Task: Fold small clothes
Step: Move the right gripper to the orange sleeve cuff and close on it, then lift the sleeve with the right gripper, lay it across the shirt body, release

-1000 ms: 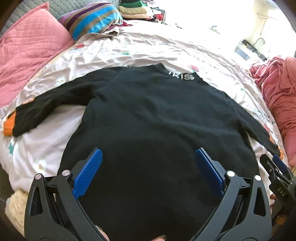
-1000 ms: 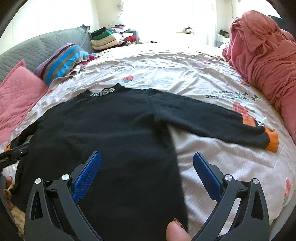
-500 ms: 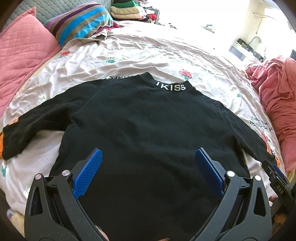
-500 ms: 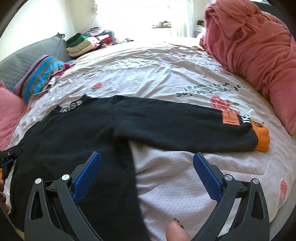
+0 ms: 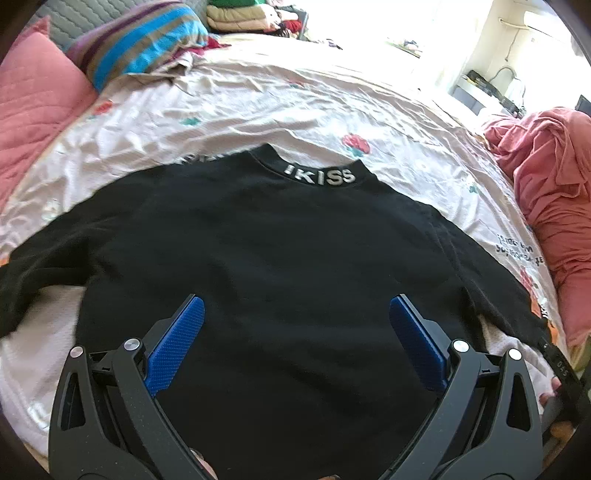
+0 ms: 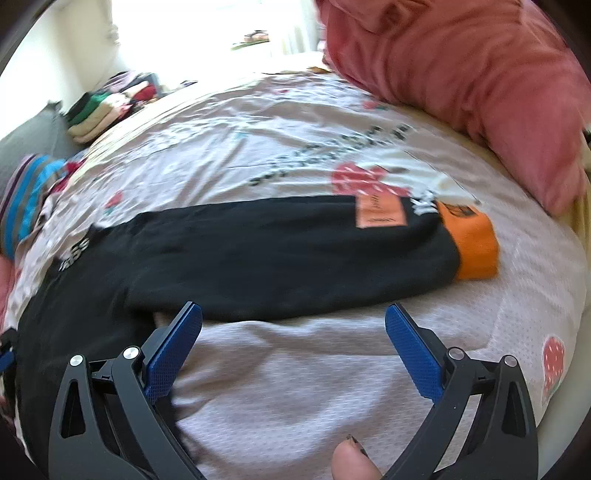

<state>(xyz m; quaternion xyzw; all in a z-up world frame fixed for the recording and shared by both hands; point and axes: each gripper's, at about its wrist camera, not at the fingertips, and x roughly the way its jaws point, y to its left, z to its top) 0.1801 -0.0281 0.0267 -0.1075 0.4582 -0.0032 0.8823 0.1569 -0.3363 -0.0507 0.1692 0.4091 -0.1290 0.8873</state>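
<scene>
A black sweater with "IKISS" on its collar lies spread flat on the bed, both sleeves out. My left gripper hovers open above the sweater's lower body with nothing between its blue pads. In the right wrist view the sweater's right sleeve stretches across the sheet and ends in an orange cuff. My right gripper is open over the bare sheet just below that sleeve, holding nothing. The sweater's left cuff is out of the frame.
The bed sheet is pale with strawberry prints. A pink pillow and a striped pillow lie at the head. A heap of pink-red cloth fills the right side. Folded clothes are stacked far back.
The left gripper has drifted left and forward, centring on the sweater's body. The right gripper has swung right, from over the body to the right sleeve and bare sheet. Both stay open.
</scene>
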